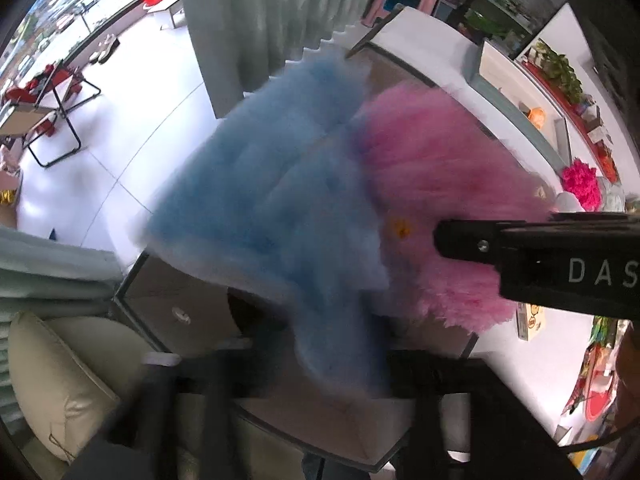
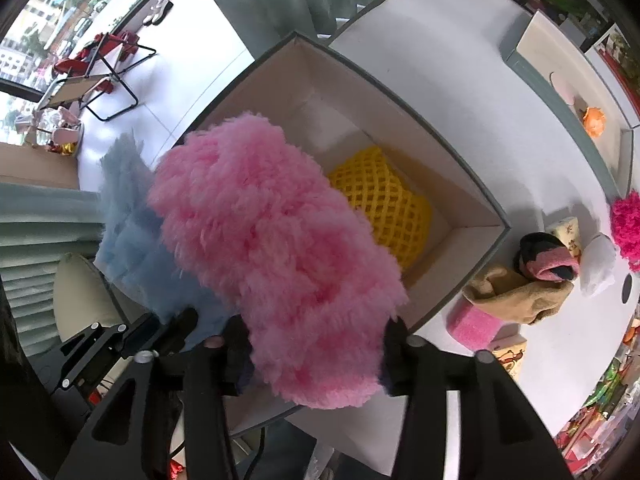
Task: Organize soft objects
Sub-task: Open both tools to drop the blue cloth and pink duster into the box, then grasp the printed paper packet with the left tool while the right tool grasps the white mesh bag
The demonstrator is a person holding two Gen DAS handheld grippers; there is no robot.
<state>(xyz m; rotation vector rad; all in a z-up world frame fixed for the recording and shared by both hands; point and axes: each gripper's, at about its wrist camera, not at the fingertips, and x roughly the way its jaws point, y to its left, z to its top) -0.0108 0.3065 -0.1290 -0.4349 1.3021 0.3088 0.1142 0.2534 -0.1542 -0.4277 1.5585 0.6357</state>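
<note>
In box: we see the yellow net (image 2: 384,204) lying in the box (image 2: 472,188).
Arriving: left gripper (image 1: 304,360) spread, blue fluff (image 1: 260,208) loose; right gripper (image 2: 316,344) loosely around pink fluff (image 2: 272,240), both over the box.
Left: brown cloth (image 2: 516,292), pink sponge (image 2: 474,326) wait on the table (image 2: 460,80).

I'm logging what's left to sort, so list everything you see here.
pink fluffy piece: 1, pink, over the box, between the right gripper's fingers
blue fluffy piece: 1, blue, beside the pink one
box: 1, grey rim, on white table
yellow net: 1, in box
tan cloth: 1, on table
pink sponge: 1, on table
magenta pompom: 1, table edge
left gripper: black, by the blue piece
right gripper: black
</note>
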